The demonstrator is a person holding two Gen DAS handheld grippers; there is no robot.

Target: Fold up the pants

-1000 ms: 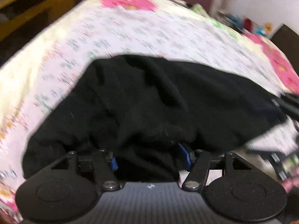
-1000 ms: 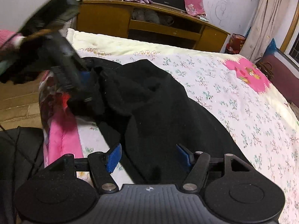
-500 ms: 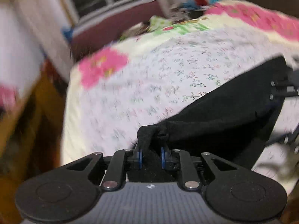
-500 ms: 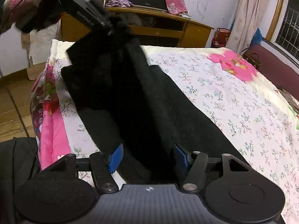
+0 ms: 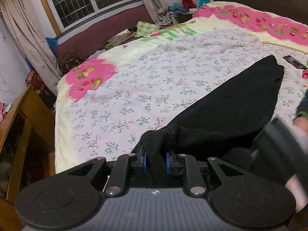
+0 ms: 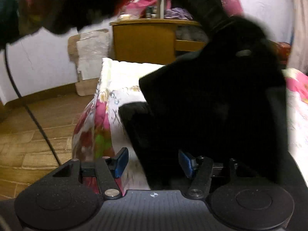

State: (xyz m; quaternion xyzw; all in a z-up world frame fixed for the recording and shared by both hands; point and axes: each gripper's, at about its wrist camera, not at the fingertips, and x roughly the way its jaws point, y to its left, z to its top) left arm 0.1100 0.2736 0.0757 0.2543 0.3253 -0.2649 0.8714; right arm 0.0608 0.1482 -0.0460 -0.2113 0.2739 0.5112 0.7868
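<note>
The left gripper (image 5: 155, 162) pinched a bunched end of the black pants (image 5: 231, 107), whose length ran away to its right across the flowered bedspread (image 5: 134, 88). The right gripper (image 6: 153, 162), half spread with hanging cloth between its blue pads (image 6: 121, 161), gripped nothing and was the nearer to the slack edge.

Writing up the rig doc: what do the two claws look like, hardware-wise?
Both match: the left claw and right claw have blue pads on matte black textured linkage arms with silver pivot screws, two round black discs at the sides, and a ribbed grey body with a small white logo. A black cable hangs in the right view.
</note>
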